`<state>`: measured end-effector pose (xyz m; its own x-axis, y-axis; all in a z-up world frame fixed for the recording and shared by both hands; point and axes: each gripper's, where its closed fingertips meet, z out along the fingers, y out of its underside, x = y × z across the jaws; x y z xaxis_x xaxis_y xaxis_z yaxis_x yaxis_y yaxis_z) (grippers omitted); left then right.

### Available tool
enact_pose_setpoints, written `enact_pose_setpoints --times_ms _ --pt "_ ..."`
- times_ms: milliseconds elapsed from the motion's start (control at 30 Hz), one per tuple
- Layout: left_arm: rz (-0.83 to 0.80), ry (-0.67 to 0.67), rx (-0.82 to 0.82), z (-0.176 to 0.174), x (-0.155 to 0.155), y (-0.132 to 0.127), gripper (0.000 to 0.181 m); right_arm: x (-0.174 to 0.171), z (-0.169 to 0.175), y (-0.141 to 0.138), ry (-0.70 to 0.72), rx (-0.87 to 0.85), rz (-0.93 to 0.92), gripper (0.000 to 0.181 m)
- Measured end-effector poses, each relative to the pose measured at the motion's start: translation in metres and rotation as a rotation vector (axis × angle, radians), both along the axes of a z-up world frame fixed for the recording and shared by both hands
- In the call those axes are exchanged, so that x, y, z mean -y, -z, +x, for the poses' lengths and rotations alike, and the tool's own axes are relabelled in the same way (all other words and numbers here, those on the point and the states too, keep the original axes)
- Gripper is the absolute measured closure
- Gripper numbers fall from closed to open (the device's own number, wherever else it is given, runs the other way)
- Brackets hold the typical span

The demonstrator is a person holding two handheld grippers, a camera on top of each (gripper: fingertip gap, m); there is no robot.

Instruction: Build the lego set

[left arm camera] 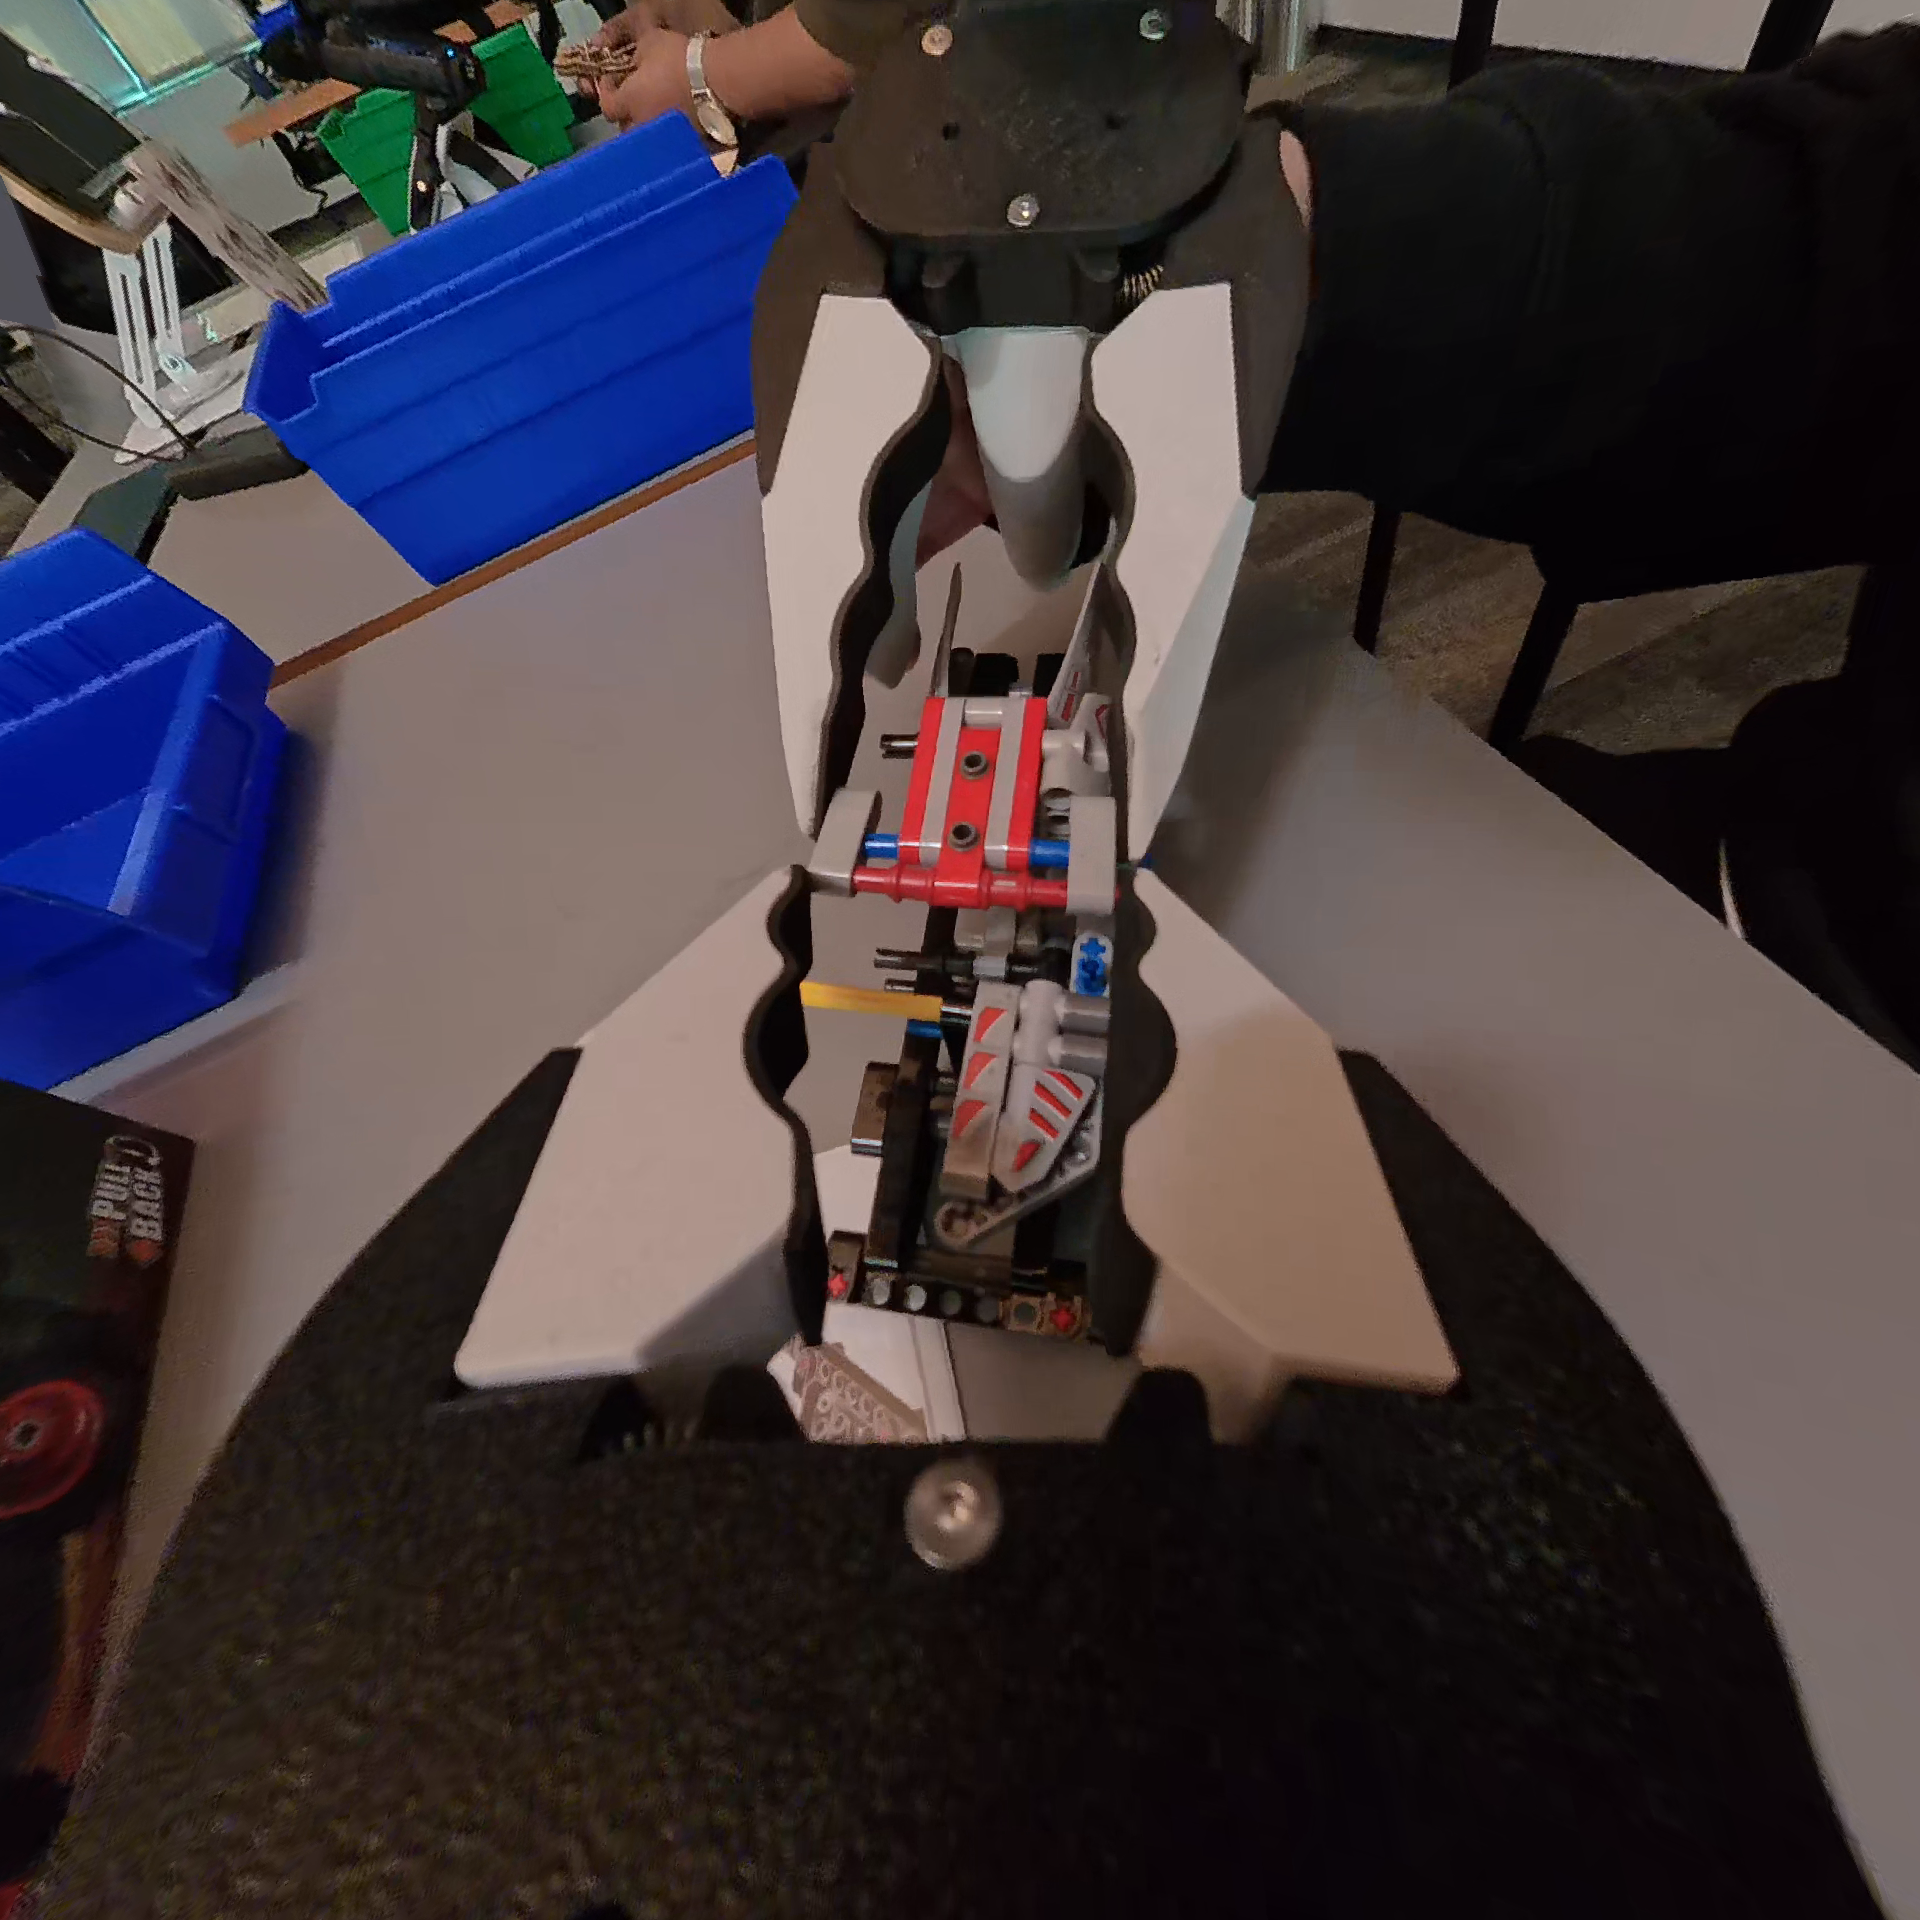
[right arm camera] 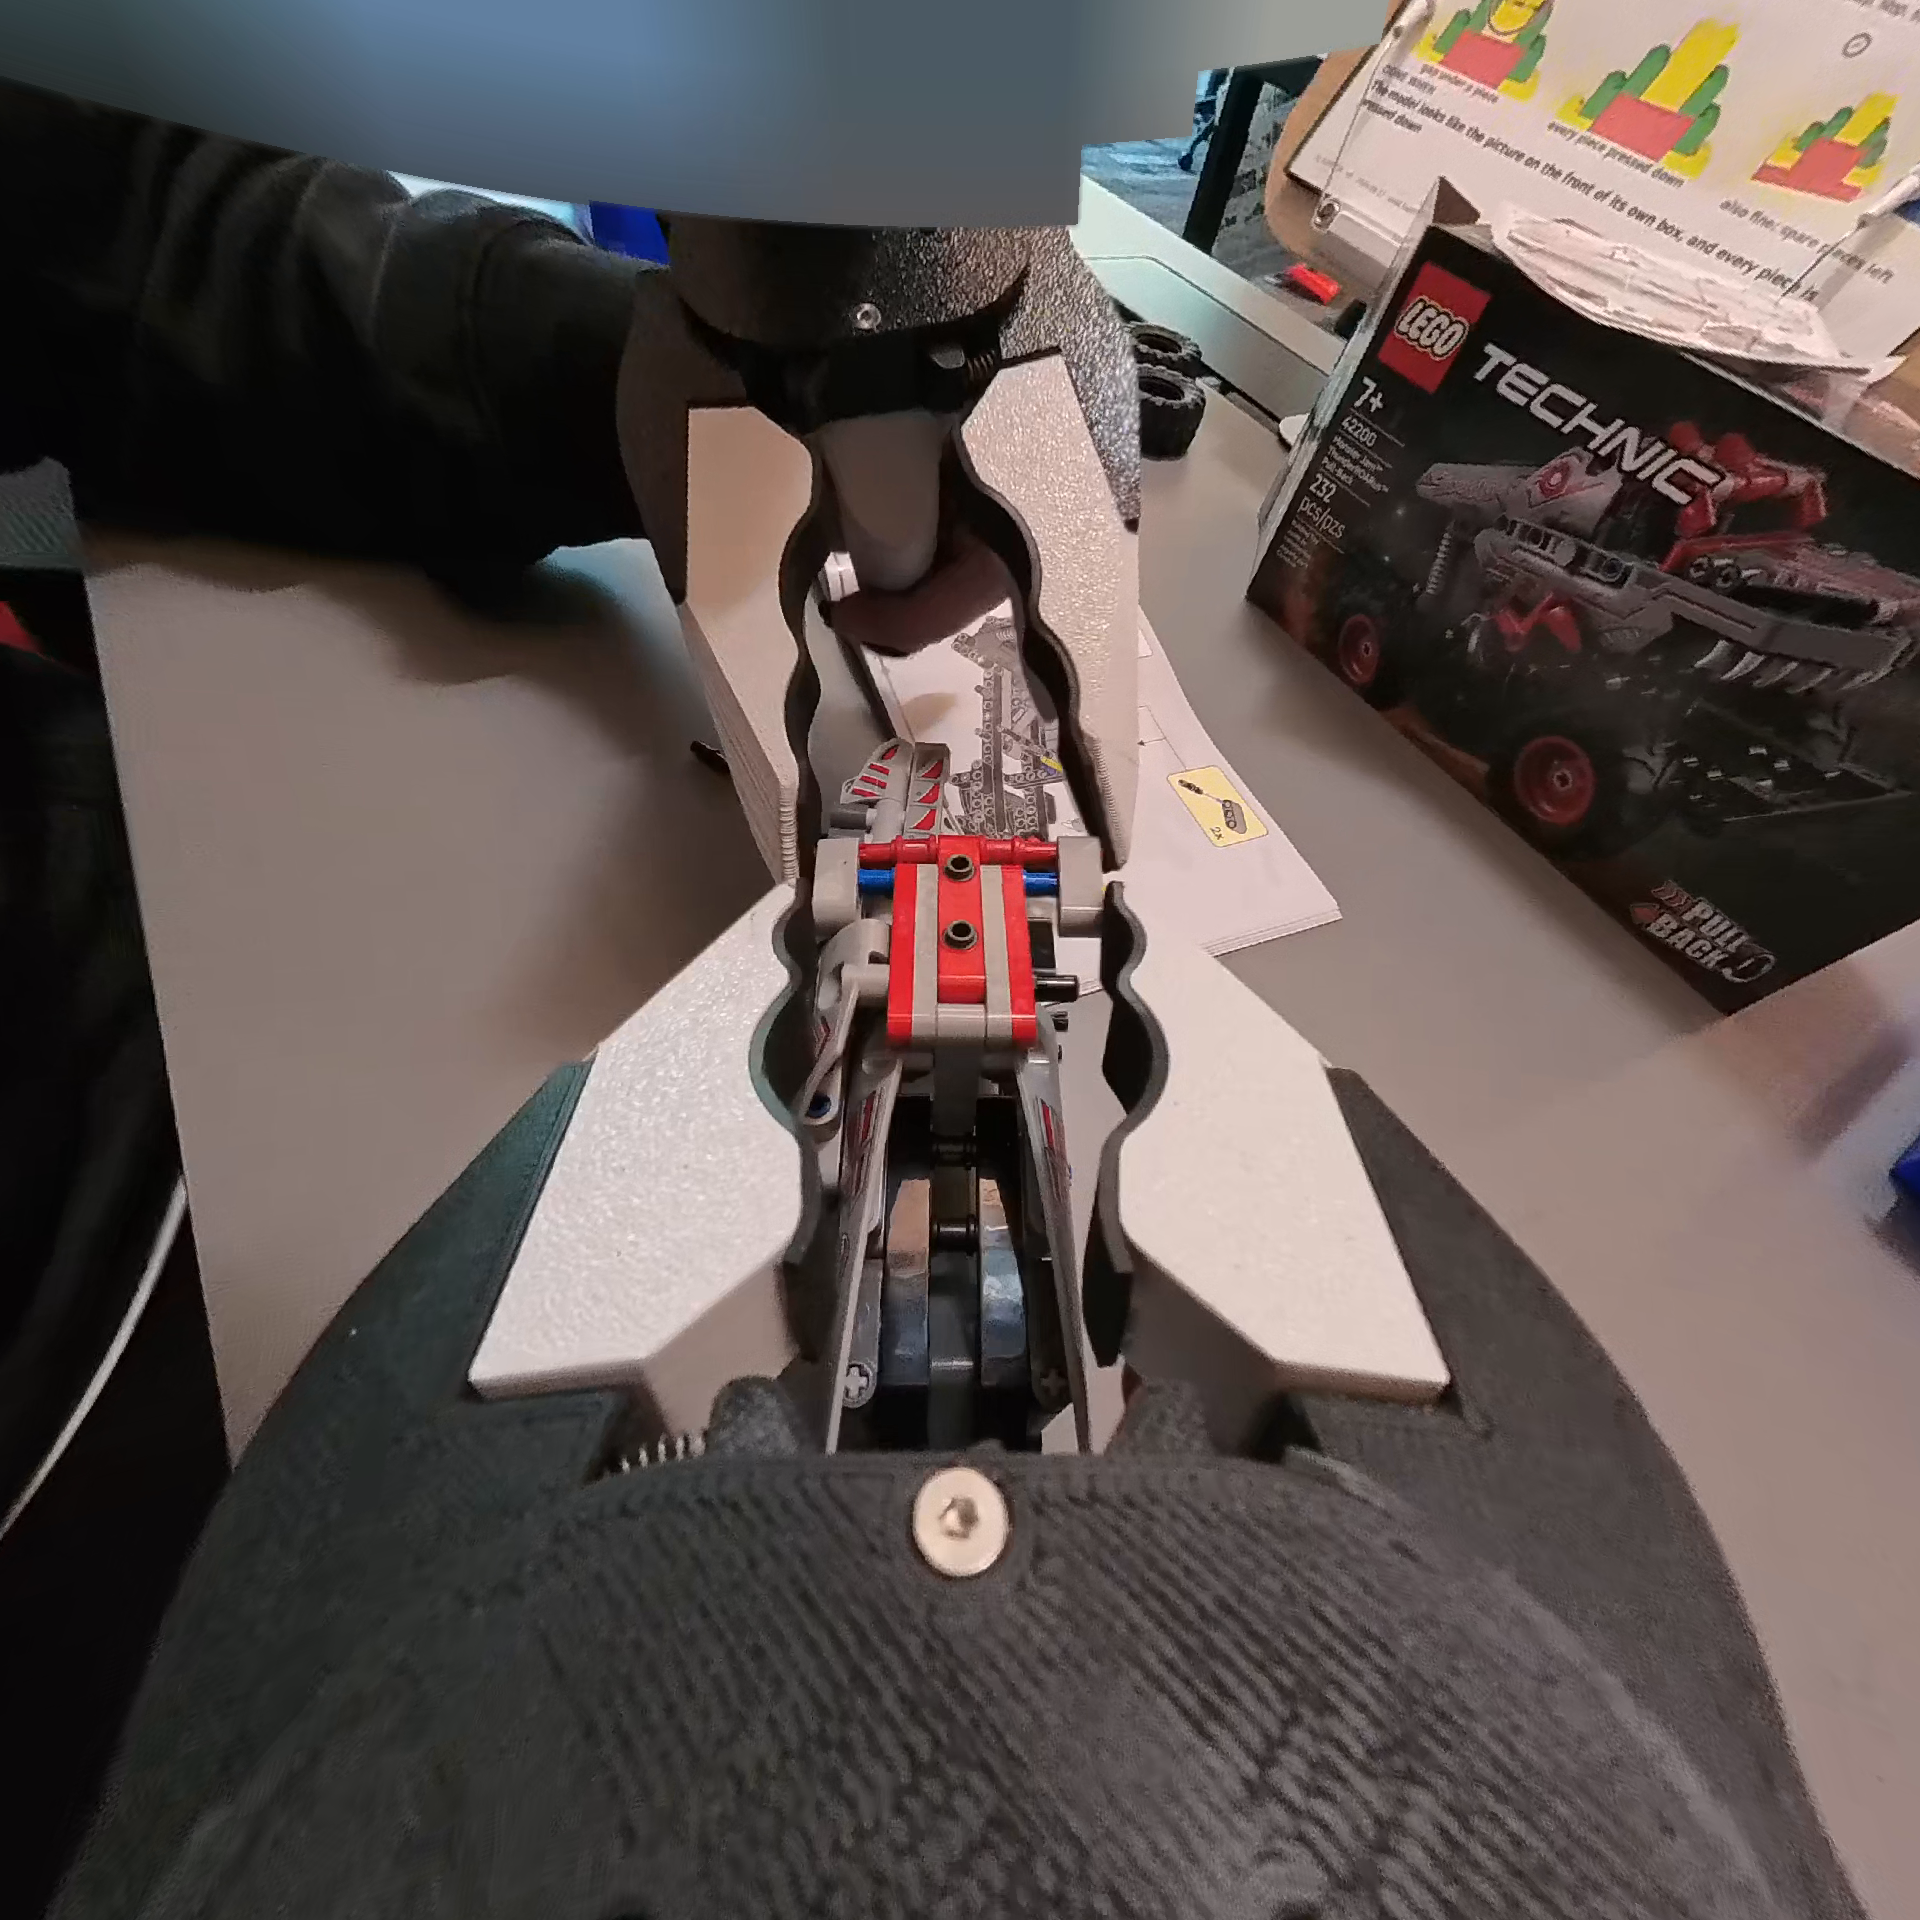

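While both grippers crowd the middle, much of the red, grey and black partly built lego model (left arm camera: pixel 977 997) is masked by their white fingers; its underside is unseen. Left gripper (left arm camera: pixel 961 904) is clamped on the model's near half, wavy black pads against both flanks. Right gripper (right arm camera: pixel 951 935) is clamped on the opposite half, tips nearly meeting the left's. Model is held above the pale grey table (right arm camera: pixel 416 790), over an open white instruction booklet (right arm camera: pixel 1205 831). Black-sleeved arms reach in from opposite sides. Printed black lego box (right arm camera: pixel 1590 603) stands right; blue plastic bins (left arm camera: pixel 499 343) sit left, partly cropped.
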<state>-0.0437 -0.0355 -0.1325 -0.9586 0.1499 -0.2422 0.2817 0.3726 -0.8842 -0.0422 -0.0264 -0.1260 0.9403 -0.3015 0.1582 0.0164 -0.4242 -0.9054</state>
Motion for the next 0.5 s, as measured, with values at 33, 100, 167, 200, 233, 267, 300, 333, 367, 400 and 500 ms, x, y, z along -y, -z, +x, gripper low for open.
enact_pose_setpoints --times_ms 33,100,167,200,233,267,300,333,367,400,500 --pt "0.006 0.010 0.018 -0.0011 -0.0007 -0.0003 0.125 -0.0003 -0.0008 -0.0002 -0.004 0.012 -0.009 0.128" --pt "0.027 0.020 0.042 -0.0017 -0.0025 -0.0001 0.124 -0.0012 -0.0029 -0.0003 -0.012 0.034 -0.027 0.128" --pt "0.060 0.031 0.046 -0.0019 -0.0045 0.0011 0.123 -0.0021 -0.0039 -0.0003 -0.016 0.048 -0.040 0.128" --pt "0.071 0.031 0.049 -0.0015 -0.0046 0.0012 0.123 -0.0025 -0.0044 -0.0003 -0.019 0.053 -0.045 0.128" --pt "0.083 0.035 0.048 -0.0019 -0.0049 0.0017 0.123 -0.0026 -0.0042 -0.0002 -0.018 0.058 -0.050 0.128" --pt "0.092 0.037 0.043 -0.0020 -0.0052 0.0022 0.124 -0.0030 -0.0043 -0.0002 -0.019 0.060 -0.051 0.128" --pt "0.101 0.035 0.036 -0.0015 -0.0057 0.0027 0.123 -0.0033 -0.0045 -0.0003 -0.021 0.064 -0.052 0.128" --pt "0.106 0.034 0.031 -0.0012 -0.0060 0.0027 0.123 -0.0036 -0.0041 -0.0003 -0.019 0.067 -0.052 0.128" --pt "0.111 0.036 0.031 -0.0014 -0.0063 0.0028 0.124 -0.0039 -0.0039 -0.0003 -0.018 0.066 -0.049 0.127" --pt "0.118 0.034 0.032 -0.0011 -0.0064 0.0033 0.125 -0.0042 -0.0036 -0.0004 -0.018 0.066 -0.046 0.127" --pt "0.157 0.005 -0.005 0.0011 -0.0077 0.0047 0.126 -0.0044 -0.0022 -0.0004 -0.022 0.053 -0.026 0.127"
